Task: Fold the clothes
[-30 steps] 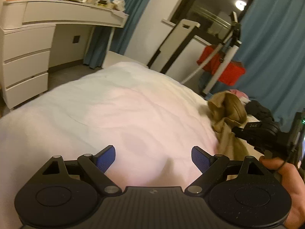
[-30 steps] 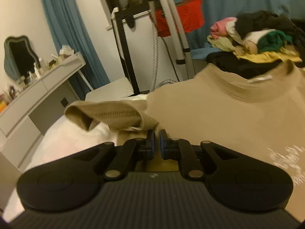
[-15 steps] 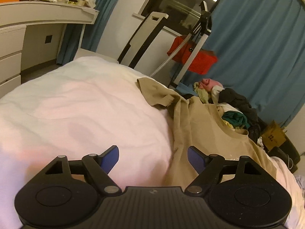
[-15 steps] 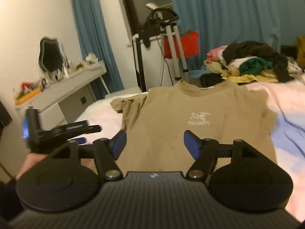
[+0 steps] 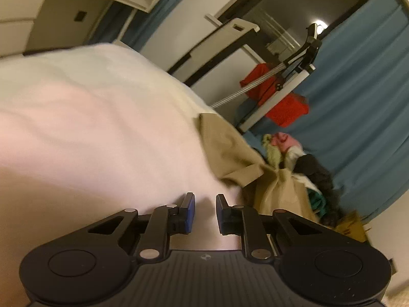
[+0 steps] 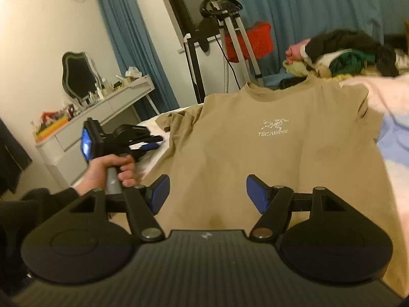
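Bed [image 6: 388, 163]: carried the tan T-shirt [image 6: 255, 158] flat, collar at the far end.
Right tool [image 6: 207, 194]: wide open, empty, at the hem, looking along the shirt's length.
Left tool [image 5: 205, 213]: narrowly open, empty, over bare sheet; sleeve [image 5: 225, 151] ahead-right.

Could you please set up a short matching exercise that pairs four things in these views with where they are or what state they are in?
Things:
1. tan T-shirt
2. right gripper
3. left gripper
4. clothes pile

Places or states:
A. jaws narrowed to a small gap over the white bedding
B. heaped beyond the shirt's collar
C. spread flat, logo facing up
D. jaws wide apart above the shirt's lower part

Pairs: 1-C, 2-D, 3-A, 4-B
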`<state>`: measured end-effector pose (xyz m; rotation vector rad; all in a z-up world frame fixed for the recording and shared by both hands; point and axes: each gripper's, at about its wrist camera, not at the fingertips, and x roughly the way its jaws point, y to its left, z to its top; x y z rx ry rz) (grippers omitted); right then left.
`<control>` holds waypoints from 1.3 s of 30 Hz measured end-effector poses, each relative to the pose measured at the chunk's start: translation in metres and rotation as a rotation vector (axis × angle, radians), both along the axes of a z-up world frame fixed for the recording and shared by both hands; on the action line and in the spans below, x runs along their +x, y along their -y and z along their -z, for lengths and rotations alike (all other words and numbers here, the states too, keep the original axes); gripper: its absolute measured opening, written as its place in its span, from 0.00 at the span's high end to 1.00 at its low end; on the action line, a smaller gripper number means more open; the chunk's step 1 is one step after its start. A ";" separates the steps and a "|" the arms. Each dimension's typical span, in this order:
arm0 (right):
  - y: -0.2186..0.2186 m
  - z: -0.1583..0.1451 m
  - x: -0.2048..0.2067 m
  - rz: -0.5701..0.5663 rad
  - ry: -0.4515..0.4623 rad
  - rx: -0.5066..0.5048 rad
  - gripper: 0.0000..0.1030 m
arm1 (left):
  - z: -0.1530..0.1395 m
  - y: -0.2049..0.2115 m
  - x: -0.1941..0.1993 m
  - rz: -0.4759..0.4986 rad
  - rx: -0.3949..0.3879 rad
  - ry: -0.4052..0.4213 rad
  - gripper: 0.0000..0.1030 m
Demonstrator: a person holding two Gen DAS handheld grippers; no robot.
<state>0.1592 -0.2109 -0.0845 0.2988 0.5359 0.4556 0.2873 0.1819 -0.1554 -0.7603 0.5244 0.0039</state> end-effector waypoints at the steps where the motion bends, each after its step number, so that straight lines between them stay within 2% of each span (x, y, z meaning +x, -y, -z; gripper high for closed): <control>1: 0.001 0.001 0.005 0.001 -0.008 0.018 0.33 | 0.000 0.003 0.008 0.019 -0.007 0.008 0.73; 4: 0.003 0.004 0.014 0.008 -0.028 0.052 0.33 | -0.002 0.013 0.027 0.071 0.000 0.017 0.56; 7: 0.006 0.012 0.023 0.015 -0.064 0.077 0.32 | -0.003 0.024 0.044 0.092 0.011 0.002 0.48; 9: 0.007 0.017 0.027 0.018 -0.090 0.092 0.32 | -0.002 0.030 0.054 0.091 0.017 -0.017 0.48; 12: 0.007 0.021 0.028 0.022 -0.107 0.094 0.32 | -0.001 0.041 0.066 0.093 0.044 -0.053 0.55; 14: 0.007 0.021 0.025 0.024 -0.107 0.091 0.32 | -0.003 0.045 0.071 0.101 0.065 -0.075 0.73; 16: 0.008 0.019 0.022 0.023 -0.097 0.087 0.32 | -0.005 0.043 0.072 0.105 0.055 -0.108 0.97; 21: 0.008 0.015 0.021 0.029 -0.070 0.066 0.32 | -0.026 0.032 0.056 0.086 0.091 -0.151 0.99; 26: 0.011 0.009 0.017 0.033 -0.057 0.072 0.32 | -0.069 0.003 0.032 0.075 0.136 -0.154 0.99; 30: 0.012 0.006 0.012 0.031 -0.041 0.067 0.32 | -0.098 -0.030 0.011 0.059 0.138 -0.202 0.99; 33: 0.012 0.005 0.010 0.028 -0.038 0.057 0.32 | -0.100 -0.049 -0.004 0.049 0.139 -0.229 0.99; 36: 0.010 0.004 0.012 0.027 -0.037 0.052 0.32 | -0.078 -0.060 -0.016 0.039 0.173 -0.323 1.00; 39: 0.009 0.004 0.013 0.027 -0.039 0.049 0.32 | -0.056 -0.076 -0.033 0.015 0.104 -0.310 1.00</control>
